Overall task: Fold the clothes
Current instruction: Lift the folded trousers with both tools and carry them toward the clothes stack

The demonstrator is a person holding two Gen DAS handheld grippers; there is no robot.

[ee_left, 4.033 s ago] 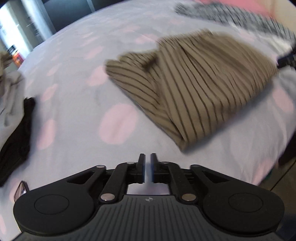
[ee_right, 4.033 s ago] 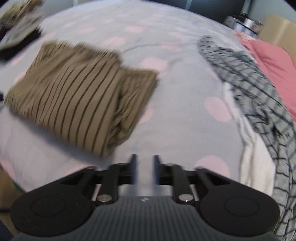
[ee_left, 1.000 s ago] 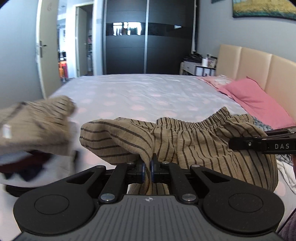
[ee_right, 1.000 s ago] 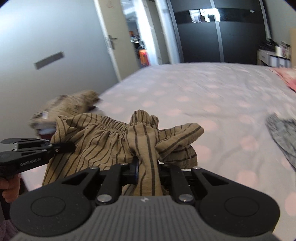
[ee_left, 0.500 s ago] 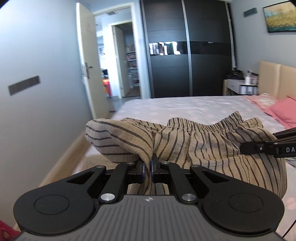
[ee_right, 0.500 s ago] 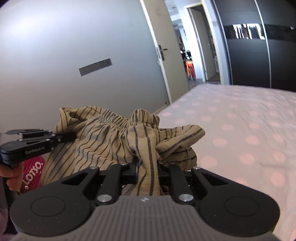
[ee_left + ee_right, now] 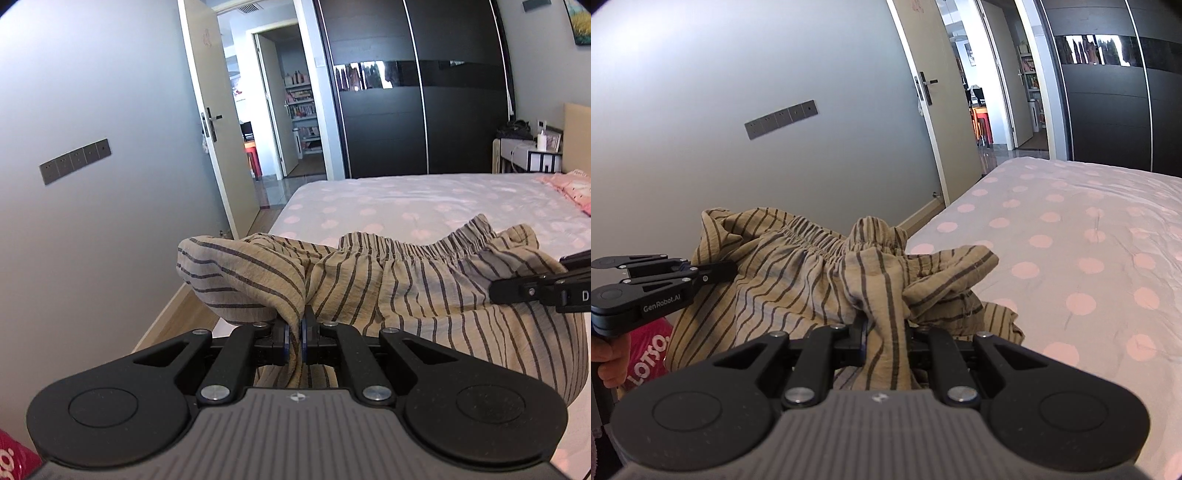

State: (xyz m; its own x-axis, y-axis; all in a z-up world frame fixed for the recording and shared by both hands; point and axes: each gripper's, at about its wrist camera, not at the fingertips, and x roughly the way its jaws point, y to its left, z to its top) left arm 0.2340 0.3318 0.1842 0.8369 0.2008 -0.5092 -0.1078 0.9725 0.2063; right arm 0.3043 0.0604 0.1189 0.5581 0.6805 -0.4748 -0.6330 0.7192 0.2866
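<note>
Striped garment (image 7: 388, 291) is held aloft between both grippers, above the edge of the dotted bed (image 7: 424, 199).

Left gripper (image 7: 294, 341) is pinched on one bunched end; right gripper (image 7: 884, 345) is clamped on the other, thicker bunch. The elastic waistband hangs stretched between them. Folding is judged incomplete: the cloth is crumpled and not yet laid flat. "GenRobot.AI" is read on the left gripper's side; "LOTSO" on a pink item (image 7: 650, 350).
</note>
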